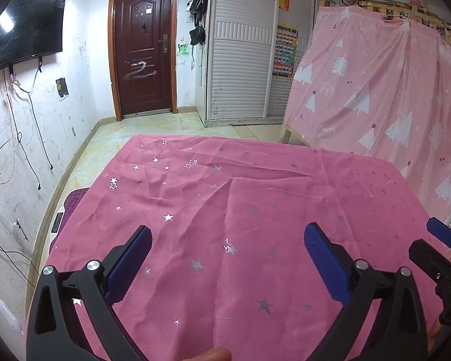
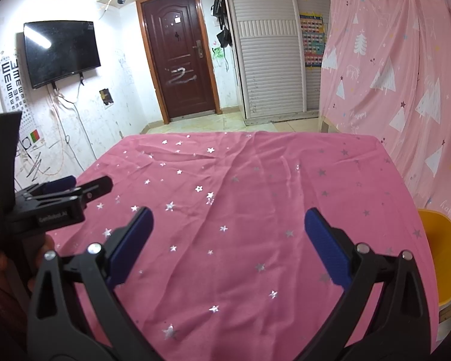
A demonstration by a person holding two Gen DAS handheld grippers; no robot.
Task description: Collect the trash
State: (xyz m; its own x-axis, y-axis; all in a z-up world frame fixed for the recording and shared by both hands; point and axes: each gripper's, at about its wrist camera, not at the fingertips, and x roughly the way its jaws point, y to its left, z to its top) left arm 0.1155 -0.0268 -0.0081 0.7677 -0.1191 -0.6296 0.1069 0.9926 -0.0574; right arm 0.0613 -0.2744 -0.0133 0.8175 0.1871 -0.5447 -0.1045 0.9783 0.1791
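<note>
Both the left claw [image 1: 228,258] and right claw [image 2: 228,237] hover released over the pink cloth [image 1: 255,210] on the surface, no trash in view, so scan wider before reaching.

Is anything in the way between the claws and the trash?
No trash shows in either view, so nothing can block it. Both the left claw and the right claw are open and empty over the pink tablecloth.

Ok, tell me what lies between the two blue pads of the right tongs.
Only bare pink star-print cloth, seen in the right wrist view; the right tongs stand open and empty.
</note>
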